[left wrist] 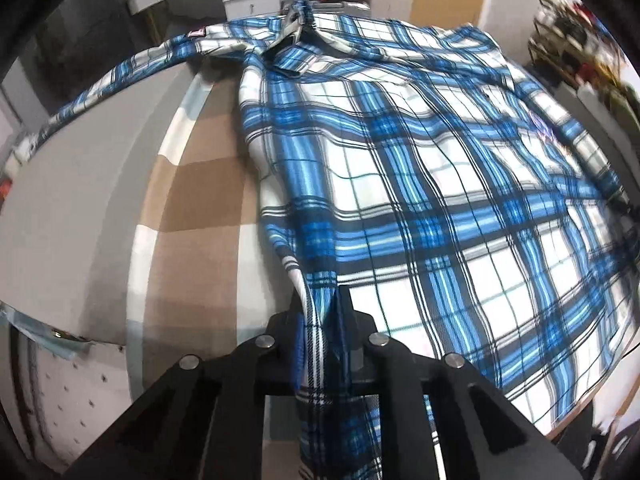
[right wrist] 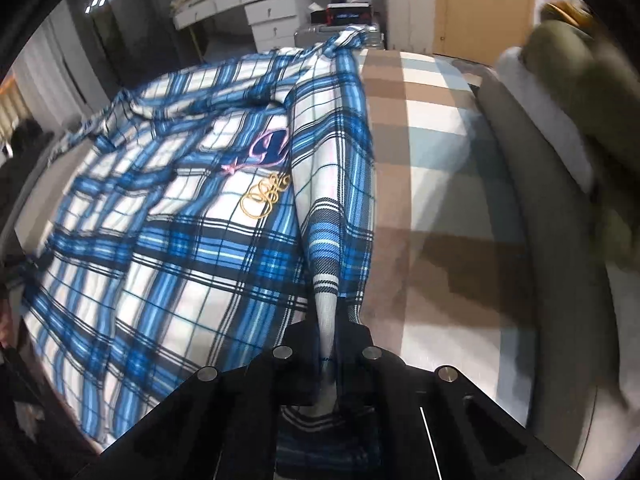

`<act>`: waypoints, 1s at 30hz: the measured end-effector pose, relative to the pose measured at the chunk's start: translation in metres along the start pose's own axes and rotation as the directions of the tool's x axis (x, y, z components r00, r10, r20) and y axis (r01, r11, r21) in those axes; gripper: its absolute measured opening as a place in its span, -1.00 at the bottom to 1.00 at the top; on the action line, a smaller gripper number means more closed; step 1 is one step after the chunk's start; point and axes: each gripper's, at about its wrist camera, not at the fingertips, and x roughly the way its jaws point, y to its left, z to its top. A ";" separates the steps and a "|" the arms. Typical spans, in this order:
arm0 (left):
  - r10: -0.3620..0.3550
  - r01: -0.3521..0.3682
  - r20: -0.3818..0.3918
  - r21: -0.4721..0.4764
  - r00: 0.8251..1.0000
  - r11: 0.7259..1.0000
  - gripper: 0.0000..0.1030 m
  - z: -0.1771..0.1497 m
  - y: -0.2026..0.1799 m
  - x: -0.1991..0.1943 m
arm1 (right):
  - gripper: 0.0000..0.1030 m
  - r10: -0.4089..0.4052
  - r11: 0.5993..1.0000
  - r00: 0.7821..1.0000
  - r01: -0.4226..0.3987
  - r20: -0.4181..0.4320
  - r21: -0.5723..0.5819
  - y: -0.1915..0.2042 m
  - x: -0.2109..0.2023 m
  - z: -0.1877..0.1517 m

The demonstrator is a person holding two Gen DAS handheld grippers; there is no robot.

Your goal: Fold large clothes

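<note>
I see my left gripper (left wrist: pixel 320 300) and right gripper (right wrist: pixel 330 320) each pinched closed on the blue plaid shirt's (left wrist: pixel 420 184) hem, spread over a checked bedsheet (right wrist: pixel 432 168).

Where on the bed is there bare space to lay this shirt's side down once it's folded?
Bare checked bedspread lies left of the plaid shirt toward the grey edge, and right of it up to the grey headboard. The middle is fully covered.

No legible text found in either view. The blue-and-white plaid cotton shirt (right wrist: pixel 192 216) carries pink-outlined blue script embroidery (right wrist: pixel 272 150) at 12 o'clock of centre, with gold looped stitching (right wrist: pixel 264 196) just beneath; neither can be read. The small red sleeve patch (left wrist: pixel 197 33) is too blurred to read.
</note>
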 end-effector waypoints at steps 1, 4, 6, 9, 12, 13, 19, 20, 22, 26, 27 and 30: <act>0.010 -0.010 -0.003 0.008 1.000 1.000 -0.82 -0.002 0.000 0.000 | -0.92 0.013 1.000 1.000 -0.013 0.003 0.013 -0.001 -0.001 -0.001; 0.026 -0.026 -0.008 0.027 1.000 0.999 -0.84 -0.016 -0.003 -0.007 | -0.95 0.024 0.999 1.000 -0.025 0.003 0.040 -0.002 -0.005 -0.006; 0.027 -0.027 -0.010 0.031 1.000 0.999 -0.84 -0.029 -0.002 -0.014 | -0.96 0.003 0.999 1.000 -0.002 -0.003 0.034 -0.002 -0.016 -0.023; 0.035 -0.034 -0.009 0.057 0.999 0.998 -0.87 -0.038 -0.006 -0.021 | -0.96 -0.007 0.998 1.000 0.008 -0.016 0.056 -0.008 -0.026 -0.043; 0.046 -0.047 0.005 0.074 0.999 0.996 -0.88 -0.040 -0.009 -0.022 | -0.96 -0.009 0.997 1.000 0.010 -0.015 0.080 -0.013 -0.031 -0.055; 0.043 -0.043 0.006 0.072 0.999 0.996 -0.88 -0.040 -0.008 -0.023 | -0.97 -0.001 0.996 1.000 0.003 -0.016 0.085 -0.014 -0.032 -0.060; 0.011 -0.012 0.027 0.006 1.000 1.000 -0.86 -0.045 0.004 -0.032 | -0.89 0.007 0.999 1.000 -0.007 0.006 0.054 -0.005 -0.049 -0.056; -0.007 0.009 0.041 -0.029 0.999 1.000 -0.82 -0.044 0.011 -0.037 | -0.84 0.011 0.999 0.999 -0.012 0.031 0.045 -0.005 -0.054 -0.051; -0.038 0.044 0.070 -0.081 0.997 0.996 -0.50 -0.043 0.019 -0.047 | 0.15 0.005 0.999 0.996 -0.009 0.093 0.045 -0.007 -0.063 -0.038; -0.067 0.080 0.099 -0.126 0.993 0.989 0.56 -0.025 0.032 -0.041 | 0.66 0.008 0.999 0.983 -0.017 0.184 0.052 -0.014 -0.048 0.001; -0.078 0.086 0.068 -0.115 0.995 0.990 0.56 -0.020 0.031 -0.034 | 0.64 0.017 0.998 0.986 -0.026 0.164 0.051 -0.015 -0.041 0.006; -0.097 0.096 -0.005 -0.089 0.995 0.991 0.56 -0.017 0.026 -0.017 | 0.60 0.031 0.998 0.999 -0.033 0.042 0.049 -0.015 0.000 0.021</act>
